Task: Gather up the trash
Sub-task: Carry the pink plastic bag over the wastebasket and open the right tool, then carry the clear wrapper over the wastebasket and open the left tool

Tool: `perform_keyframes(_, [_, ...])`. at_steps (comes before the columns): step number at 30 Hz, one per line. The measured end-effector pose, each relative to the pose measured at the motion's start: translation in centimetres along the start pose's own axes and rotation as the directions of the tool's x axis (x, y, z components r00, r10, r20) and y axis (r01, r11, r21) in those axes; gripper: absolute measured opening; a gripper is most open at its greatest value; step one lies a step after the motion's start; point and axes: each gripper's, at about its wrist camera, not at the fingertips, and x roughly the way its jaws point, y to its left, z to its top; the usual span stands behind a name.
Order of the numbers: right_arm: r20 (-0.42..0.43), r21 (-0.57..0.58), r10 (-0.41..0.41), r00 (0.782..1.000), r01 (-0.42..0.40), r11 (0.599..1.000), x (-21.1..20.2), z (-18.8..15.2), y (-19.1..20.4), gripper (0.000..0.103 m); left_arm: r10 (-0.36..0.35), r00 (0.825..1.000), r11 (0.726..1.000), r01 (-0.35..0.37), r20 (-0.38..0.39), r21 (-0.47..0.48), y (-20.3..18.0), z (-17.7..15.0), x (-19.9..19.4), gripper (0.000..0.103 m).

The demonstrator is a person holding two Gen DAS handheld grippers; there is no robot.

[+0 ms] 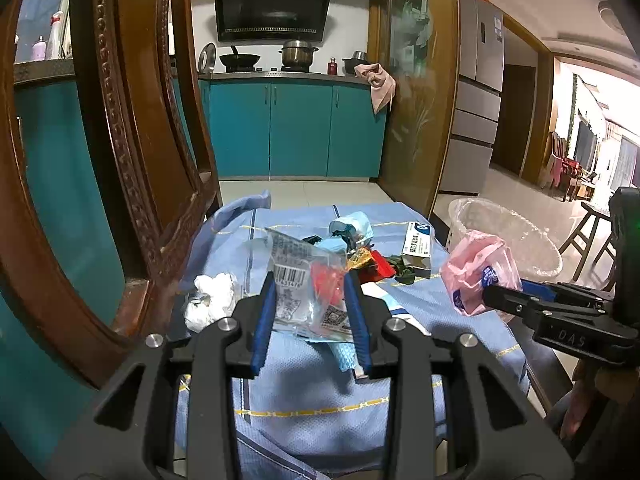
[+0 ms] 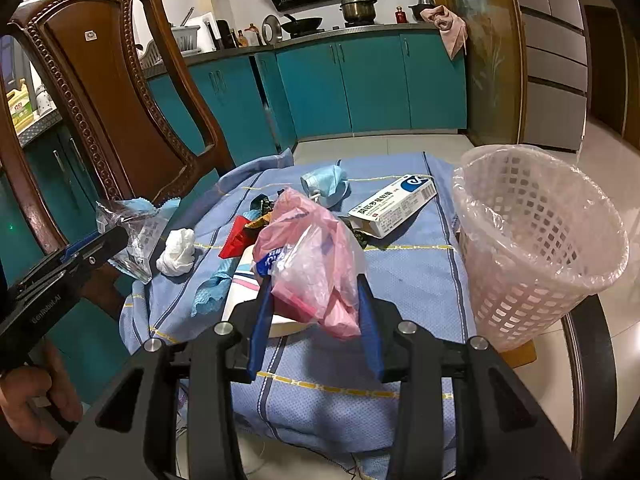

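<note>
Right in front of my left lens, the left gripper (image 1: 310, 280) is clamping a clear plastic wrapper (image 1: 304, 276) with a barcode, lifted above the blue cloth (image 1: 320, 392) that is covering the worktop. My right gripper (image 2: 316, 284) is grasping a crumpled pink plastic bag (image 2: 312, 248), holding it up over the middle of the cloth. The white mesh bin (image 2: 532, 240), lined with clear film, is tilting at the right edge of the worktop, just beside the pink bag. More trash is lying on the cloth: a white tissue wad (image 2: 178, 252) near the left edge, a medicine box (image 2: 394, 206) and a blue face mask (image 2: 326, 182) towards the far edge, and a red wrapper (image 2: 236, 242) between them. A wooden chair (image 2: 112, 80) is standing at the far left corner.
</note>
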Motion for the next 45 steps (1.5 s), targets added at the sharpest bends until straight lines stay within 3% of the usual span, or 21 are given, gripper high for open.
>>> perform_keyframes(13, [-0.001,0.005,-0.001,1.0,0.001,1.0,0.1,-0.1,-0.2,0.04,0.008,1.0,1.0,-0.007,-0.011,0.005,0.0,-0.1,0.4,0.036])
perform_keyframes(17, [0.043,0.022,-0.022,0.999,0.021,1.0,-0.6,0.4,-1.0,0.04,0.01,1.0,1.0,-0.01,-0.008,0.003,0.1,-0.1,0.4,0.036])
perform_keyframes(20, [0.11,0.064,-0.094,0.989,0.087,0.994,-1.6,1.9,-3.4,0.04,0.013,1.0,1.0,-0.013,-0.009,0.002,0.1,-0.3,0.5,0.036])
perform_keyframes(24, [0.19,0.21,-0.239,0.952,0.199,0.957,-2.6,4.3,-9.1,0.041,0.014,1.0,1.0,-0.014,-0.012,0.004,0.2,-0.4,0.6,0.036])
perform_keyframes(27, [0.175,0.299,-0.315,0.933,0.254,0.92,-1.8,4.9,-13.1,0.054,0.016,1.0,1.0,-0.016,-0.011,0.009,0.1,-0.4,0.7,0.036])
perform_keyframes(28, [0.165,0.324,-0.326,0.931,0.261,0.91,-1.4,4.8,-14.1,0.066,0.018,1.0,1.0,-0.018,-0.011,0.011,0.1,-0.4,0.6,0.036])
perform_keyframes(30, [0.138,0.405,-0.323,0.936,0.245,0.881,-1.3,4.5,-16.1,0.077,0.017,1.0,1.0,-0.017,-0.013,0.012,0.0,-0.5,0.8,0.036])
perform_keyframes(33, [0.188,0.459,-0.3,0.935,0.186,0.869,-3.1,3.7,-16.6,0.091,0.009,1.0,1.0,-0.009,-0.012,0.022,-0.4,-0.5,0.9,0.036])
perform_keyframes(35, [0.261,0.482,-0.309,0.914,0.154,0.863,-5.1,2.9,-16.2,0.099,-0.017,1.0,0.999,0.017,-0.004,0.029,-1.0,-0.3,0.9,0.036])
perform_keyframes(37, [0.321,0.51,-0.32,0.891,0.121,0.851,-6.7,2.3,-15.8,0.099,-0.047,0.999,0.998,0.047,0.0,0.045,-1.9,0.1,0.9,0.036])
perform_keyframes(40, [0.407,0.532,-0.344,0.846,0.087,0.843,-8.9,1.7,-15.6,0.1,-0.151,0.988,0.987,0.151,-0.015,0.054,-4.6,1.2,1.4,0.036])
perform_keyframes(43, [0.449,0.555,-0.376,0.811,0.077,0.828,-9.9,1.8,-16.2,0.1,-0.261,0.965,0.963,0.263,-0.038,0.063,-8.6,2.9,3.0,0.036])
perform_keyframes(45, [0.475,0.599,-0.415,0.776,0.06,0.798,-11.2,1.0,-17.2,0.1,-0.344,0.938,0.935,0.346,-0.038,0.082,-12.4,4.8,4.6,0.036])
